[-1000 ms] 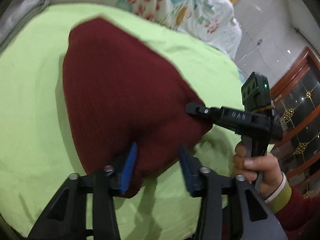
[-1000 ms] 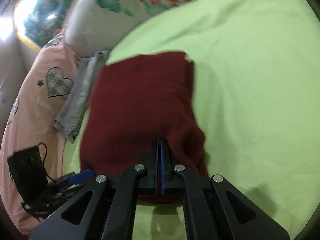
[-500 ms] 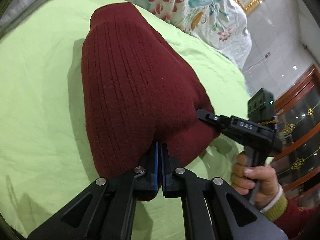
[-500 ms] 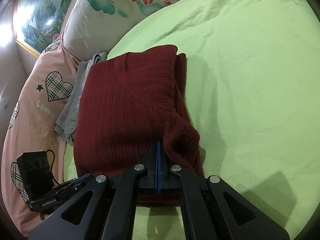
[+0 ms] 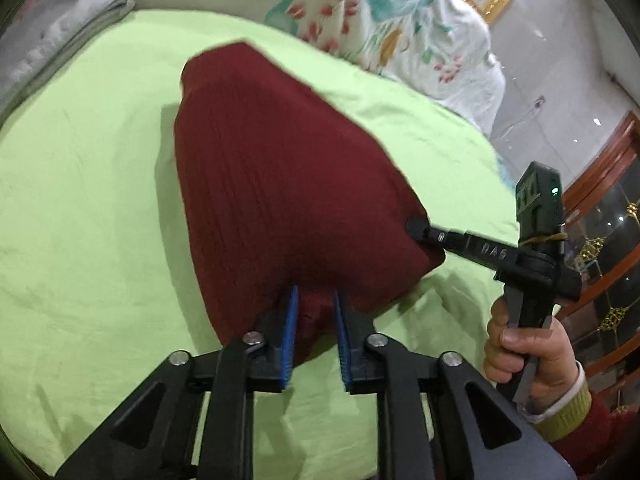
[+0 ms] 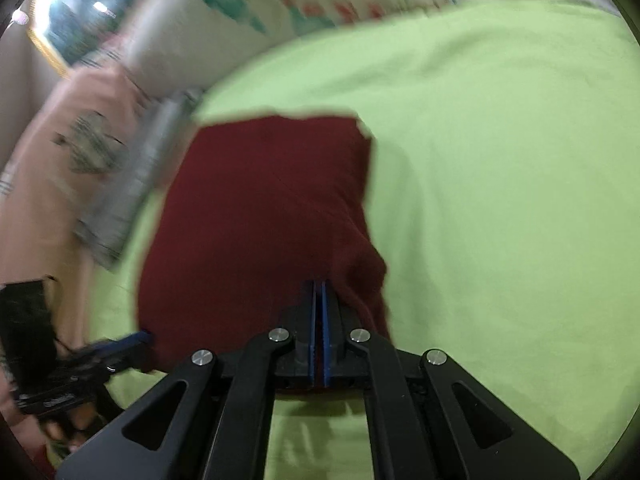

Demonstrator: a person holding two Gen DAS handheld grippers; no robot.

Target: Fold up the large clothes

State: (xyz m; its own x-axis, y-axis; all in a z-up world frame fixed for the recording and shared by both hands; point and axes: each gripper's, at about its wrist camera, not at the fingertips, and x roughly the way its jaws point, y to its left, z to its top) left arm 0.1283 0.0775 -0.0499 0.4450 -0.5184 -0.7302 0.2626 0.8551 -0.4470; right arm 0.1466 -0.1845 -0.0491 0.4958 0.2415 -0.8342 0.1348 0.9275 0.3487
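A dark red knitted sweater (image 5: pixel 280 184) lies folded on the green bed sheet (image 5: pixel 80 200), its near edge bunched up. My left gripper (image 5: pixel 316 290) is at that near edge. Its jaws are opening, and a fold of red knit still sits between the blue pads (image 5: pixel 294 320). The right gripper (image 5: pixel 416 226), held by a hand (image 5: pixel 520 344), bites the sweater's right corner. In the blurred right wrist view the right gripper (image 6: pixel 319 286) is shut on the sweater (image 6: pixel 260 208). The left gripper (image 6: pixel 138 338) is at the sweater's lower left corner.
Folded grey clothes (image 5: pixel 52 40) lie at the sheet's far left, also seen as grey clothes (image 6: pixel 140 176). A floral pillow (image 5: pixel 380 12) lines the far side, a pink quilt (image 6: pixel 48 184) one flank. A wooden glass cabinet (image 5: pixel 600 216) stands past the bed's right edge.
The left jaws closed on the sweater's near edge, then parted again with the knit still between them. The right gripper stayed shut on its corner throughout.
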